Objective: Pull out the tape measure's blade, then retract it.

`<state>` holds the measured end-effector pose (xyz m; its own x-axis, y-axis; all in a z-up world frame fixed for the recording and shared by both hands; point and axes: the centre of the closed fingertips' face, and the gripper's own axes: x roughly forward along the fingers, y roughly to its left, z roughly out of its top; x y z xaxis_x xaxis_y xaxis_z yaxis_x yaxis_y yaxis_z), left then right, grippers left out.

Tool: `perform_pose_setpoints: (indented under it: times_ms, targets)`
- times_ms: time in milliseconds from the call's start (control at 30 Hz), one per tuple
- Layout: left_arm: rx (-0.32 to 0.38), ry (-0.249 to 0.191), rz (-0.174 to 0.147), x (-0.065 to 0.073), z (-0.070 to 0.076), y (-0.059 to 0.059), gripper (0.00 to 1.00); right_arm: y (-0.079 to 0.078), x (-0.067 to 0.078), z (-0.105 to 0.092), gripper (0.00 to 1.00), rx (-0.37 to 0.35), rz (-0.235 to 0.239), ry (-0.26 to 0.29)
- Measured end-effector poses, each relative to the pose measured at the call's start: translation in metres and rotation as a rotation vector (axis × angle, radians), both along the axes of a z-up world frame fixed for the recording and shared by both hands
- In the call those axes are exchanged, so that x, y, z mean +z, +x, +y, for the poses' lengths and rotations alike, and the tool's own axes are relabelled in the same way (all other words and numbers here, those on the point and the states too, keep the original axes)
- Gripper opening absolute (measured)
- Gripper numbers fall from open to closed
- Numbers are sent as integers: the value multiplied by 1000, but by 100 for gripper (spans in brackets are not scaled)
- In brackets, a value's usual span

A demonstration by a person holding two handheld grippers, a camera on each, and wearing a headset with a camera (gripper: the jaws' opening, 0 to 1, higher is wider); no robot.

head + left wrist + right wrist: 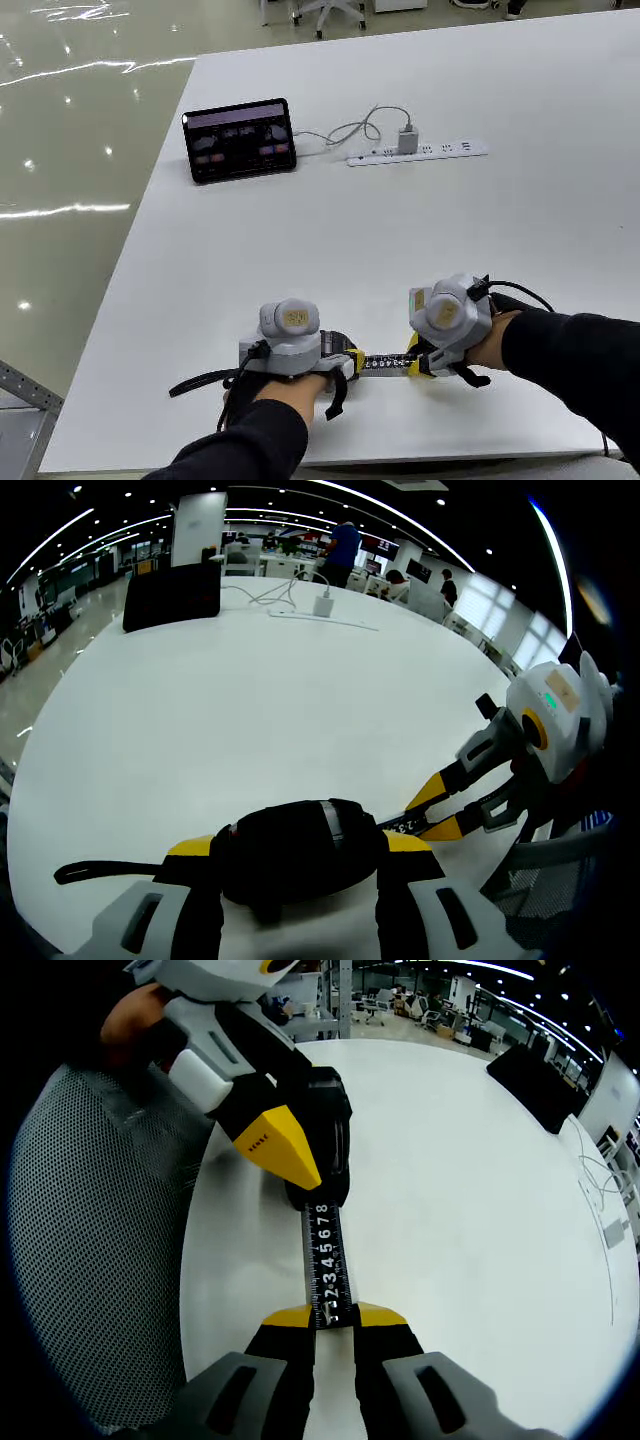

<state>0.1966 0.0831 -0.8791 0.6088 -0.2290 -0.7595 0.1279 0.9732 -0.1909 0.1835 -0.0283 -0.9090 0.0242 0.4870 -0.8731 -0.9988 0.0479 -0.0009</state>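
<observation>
**Two grippers, one short run of blade out**

Low in the centre of the head view, it's all happening at the near edge of the white table (400,230). The left gripper (300,848) has its yellow-tipped fingers closed around the tape measure's black case (330,1140), one on each side, and the case sits right down on the tabletop. Over to the right, the right gripper (323,1317) has its fingers pinched together on the very end of the blade (323,1250), numerals facing up, and only a short length shows between jaw and case. So the pull looks barely begun.

Now the danger. That pinch is on a thin, slick strip: if it slips, I'd expect the spring to whip the blade back into the case. Pull off-line, up or sideways, and the blade may buckle or twist at the case mouth. And the rounded case could roll out of the left fingers if the tug outruns the grip.

Tablet (240,139) and power strip (420,153) sit well apart, upper frame.
</observation>
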Motion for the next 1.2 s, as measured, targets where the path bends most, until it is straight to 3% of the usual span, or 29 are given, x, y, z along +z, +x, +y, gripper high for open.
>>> perform_pose_setpoints:
  times_ms: [433,1200]
  targets:
    - [1,-4,1,0,0,1,58,-3,4,16,10,4,-1,20]
    - [1,-36,4,1,1,0,56,-3,1,24,11,-26,8,44]
